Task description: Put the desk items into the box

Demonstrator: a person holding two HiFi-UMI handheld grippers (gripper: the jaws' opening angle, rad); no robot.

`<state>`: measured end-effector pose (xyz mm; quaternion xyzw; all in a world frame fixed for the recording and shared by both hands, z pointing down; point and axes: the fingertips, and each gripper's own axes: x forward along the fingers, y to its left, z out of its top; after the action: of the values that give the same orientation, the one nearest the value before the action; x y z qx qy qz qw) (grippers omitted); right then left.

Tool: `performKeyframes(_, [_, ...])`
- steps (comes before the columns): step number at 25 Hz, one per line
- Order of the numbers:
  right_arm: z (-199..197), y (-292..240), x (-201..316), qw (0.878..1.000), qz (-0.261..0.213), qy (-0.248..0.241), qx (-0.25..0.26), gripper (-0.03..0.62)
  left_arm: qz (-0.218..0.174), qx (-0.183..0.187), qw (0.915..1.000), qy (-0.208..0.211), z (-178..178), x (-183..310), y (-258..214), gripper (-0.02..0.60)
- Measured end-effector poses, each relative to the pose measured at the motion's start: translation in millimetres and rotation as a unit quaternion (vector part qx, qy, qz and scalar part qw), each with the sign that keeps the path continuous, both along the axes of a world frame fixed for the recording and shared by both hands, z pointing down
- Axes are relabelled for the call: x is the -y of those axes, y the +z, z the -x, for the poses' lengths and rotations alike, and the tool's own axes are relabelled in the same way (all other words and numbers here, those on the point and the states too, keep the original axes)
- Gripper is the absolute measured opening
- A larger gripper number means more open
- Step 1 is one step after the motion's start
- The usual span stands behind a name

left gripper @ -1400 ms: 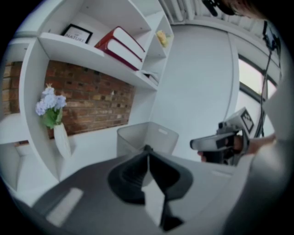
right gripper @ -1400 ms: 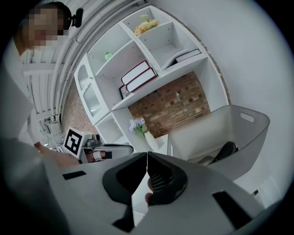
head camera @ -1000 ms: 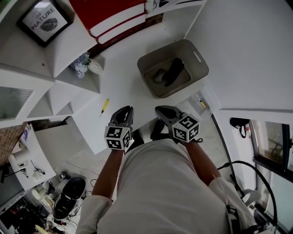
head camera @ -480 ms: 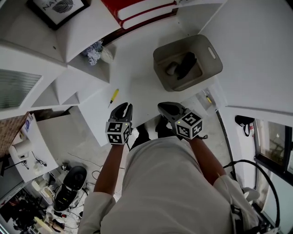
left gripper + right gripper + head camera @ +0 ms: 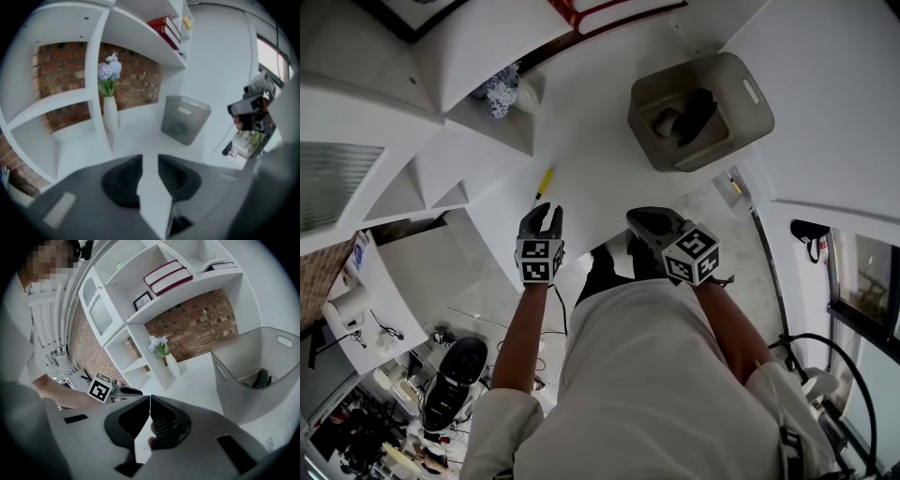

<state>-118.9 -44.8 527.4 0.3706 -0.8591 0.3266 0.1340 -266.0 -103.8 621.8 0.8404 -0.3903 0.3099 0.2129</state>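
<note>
The left tongs (image 5: 542, 214) hung over the near edge of the bench (image 5: 600, 141). Their jaws stood a little apart and had just been opening, with nothing between them. Just beyond their tips lay a slim yellow item (image 5: 544, 180), flat on the bench and close to its edge. The right tongs (image 5: 150, 401) were closed tip to tip and empty, nearer the grey box (image 5: 752, 111), which stood well apart from the yellow item and already held a dark thing (image 5: 698, 111). The likeliest slip was at the pickup. The gap looked narrow for something lying flat, so a jaw could land on top of it or knock it sideways, and it might roll off the near edge. A grip near one end might also let it swing and catch the box rim. No writing could be read. The print on the framed picture (image 5: 143, 301) was too small, the red books (image 5: 168, 273) showed no title, and the marker cubes (image 5: 537, 261) carried only black-and-white patterns.
</note>
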Motion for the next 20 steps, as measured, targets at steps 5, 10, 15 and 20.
performKeyframes(5, [14, 7, -5, 1.000, 0.010, 0.003, -0.005, 0.000, -0.009, 0.038, 0.9991, 0.019, 25, 14, 24, 0.091])
performKeyframes(10, [16, 16, -15, 1.000, 0.021, 0.018, -0.005, 0.000, 0.004, 0.070, 0.9963, 0.050, 36, 23, 56, 0.107])
performKeyframes(15, [21, 24, -23, 0.999, 0.032, 0.027, -0.008, 0.002, 0.026, 0.090, 0.9920, 0.084, 42, 29, 89, 0.126])
performKeyframes(20, [23, 29, -25, 0.999, 0.037, 0.038, -0.011, 0.000, 0.063, 0.108, 0.9866, 0.105, 50, 34, 128, 0.135])
